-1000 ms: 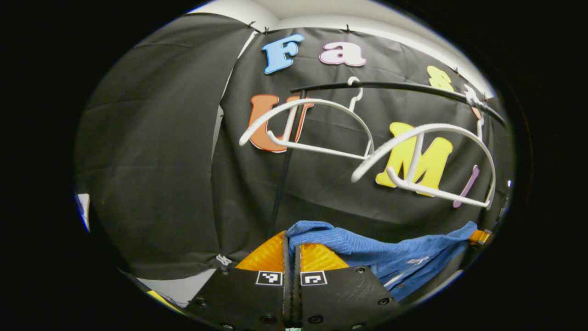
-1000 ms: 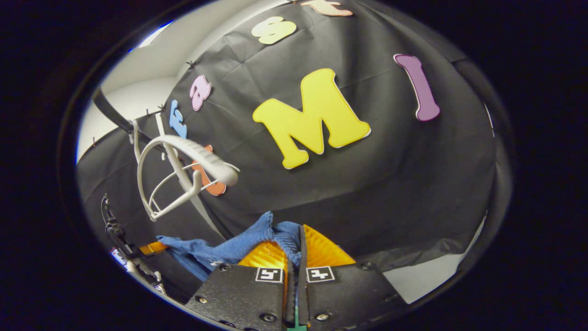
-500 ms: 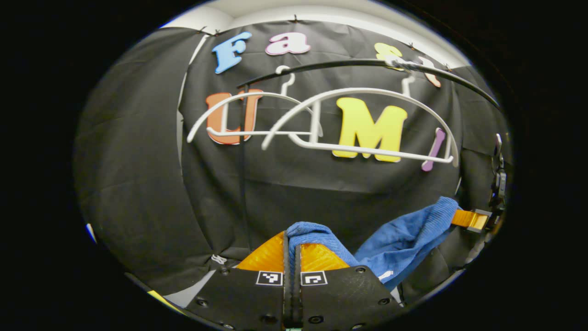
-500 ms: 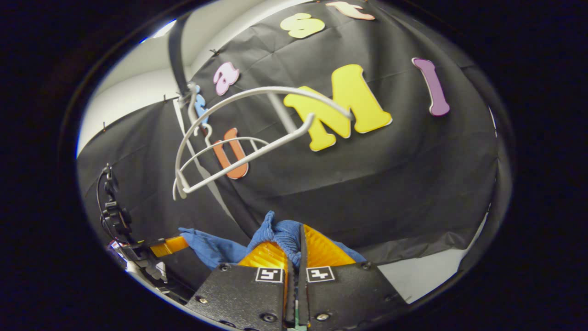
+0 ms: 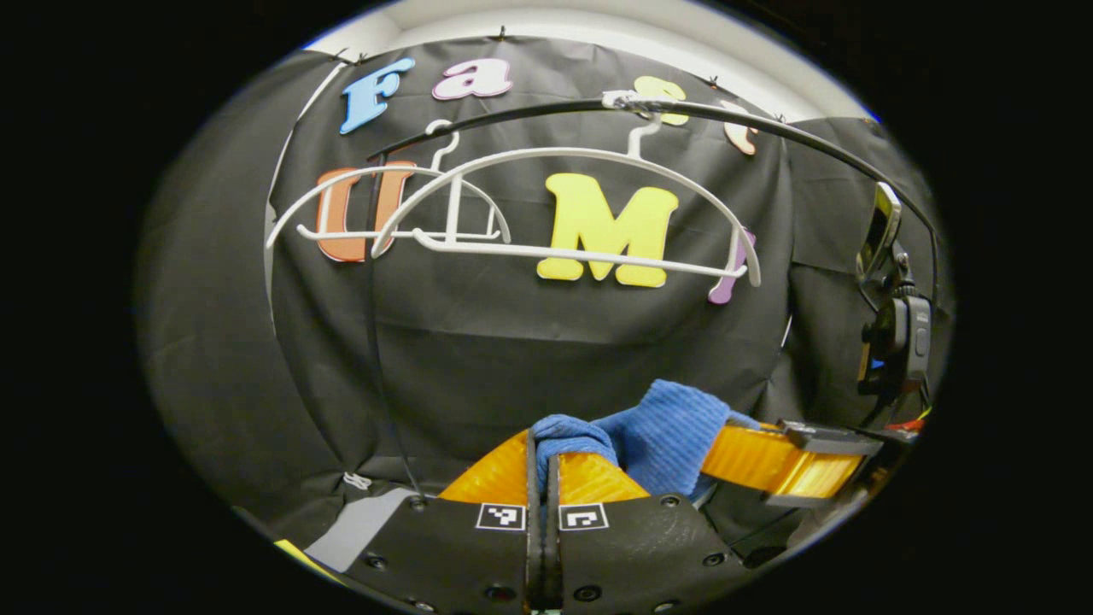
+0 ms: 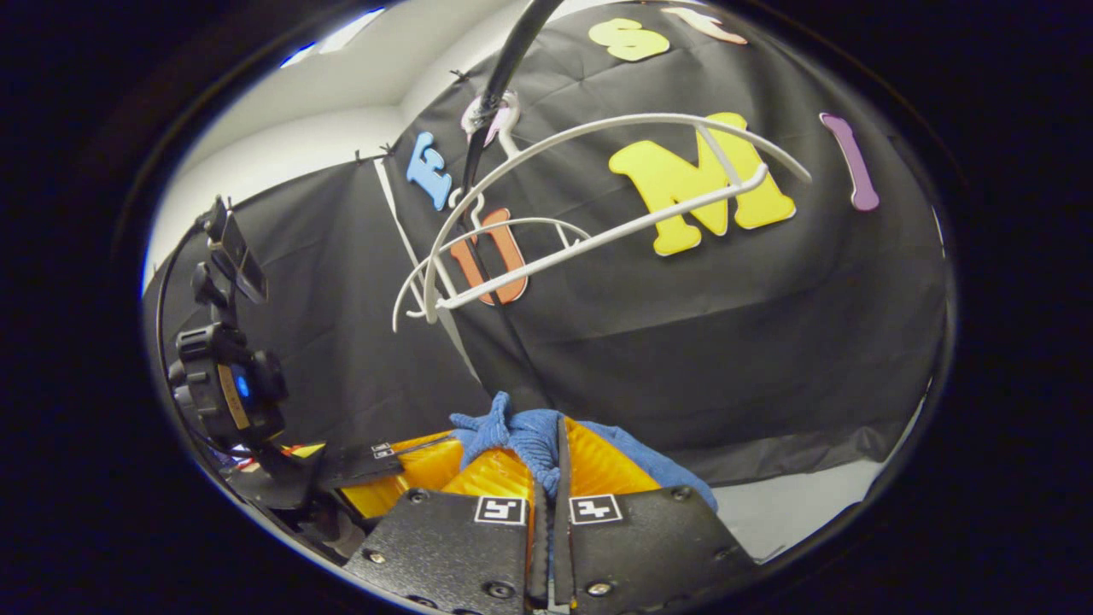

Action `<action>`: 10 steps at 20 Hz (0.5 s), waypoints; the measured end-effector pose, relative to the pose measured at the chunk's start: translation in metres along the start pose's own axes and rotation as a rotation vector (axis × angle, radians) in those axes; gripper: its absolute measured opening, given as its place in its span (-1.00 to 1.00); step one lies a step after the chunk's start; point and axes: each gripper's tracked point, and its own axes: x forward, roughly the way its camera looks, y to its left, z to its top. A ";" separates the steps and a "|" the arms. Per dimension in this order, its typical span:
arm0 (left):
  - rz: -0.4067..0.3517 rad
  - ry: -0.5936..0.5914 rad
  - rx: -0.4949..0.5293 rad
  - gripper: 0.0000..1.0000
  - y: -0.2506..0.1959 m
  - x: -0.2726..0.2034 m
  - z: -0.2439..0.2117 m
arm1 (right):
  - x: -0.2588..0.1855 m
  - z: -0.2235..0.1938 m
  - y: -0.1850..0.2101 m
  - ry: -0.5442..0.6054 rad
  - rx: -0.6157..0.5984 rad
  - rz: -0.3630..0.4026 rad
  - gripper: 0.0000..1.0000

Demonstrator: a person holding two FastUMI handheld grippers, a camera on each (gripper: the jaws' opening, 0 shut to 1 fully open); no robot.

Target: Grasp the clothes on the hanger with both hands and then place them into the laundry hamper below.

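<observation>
Since a second ago we've brought both grippers close together, bunching the blue knitted garment [image 5: 675, 427] below the bare white plastic hangers [image 5: 546, 205]. Left gripper [image 5: 542, 453] and right gripper [image 6: 551, 461] each pinch a fold, closed tight, ready for lowering.

blue cloth [image 5: 670, 431] mostly hidden behind left gripper [image 5: 543, 465], lower part cut off

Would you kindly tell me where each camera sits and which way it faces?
Left gripper view: rides the left gripper, facing the hangers on the rail; its fingers pinch the blue cloth; the right gripper sits alongside.
Right gripper view: rides the right gripper, looking up at the hangers; left gripper beside.
Shared: cloth, hangers, rail.
</observation>
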 end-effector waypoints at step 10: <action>-0.009 0.125 -0.021 -0.99 0.004 0.026 -0.095 | 0.014 -0.092 -0.048 0.156 0.053 -0.065 -0.89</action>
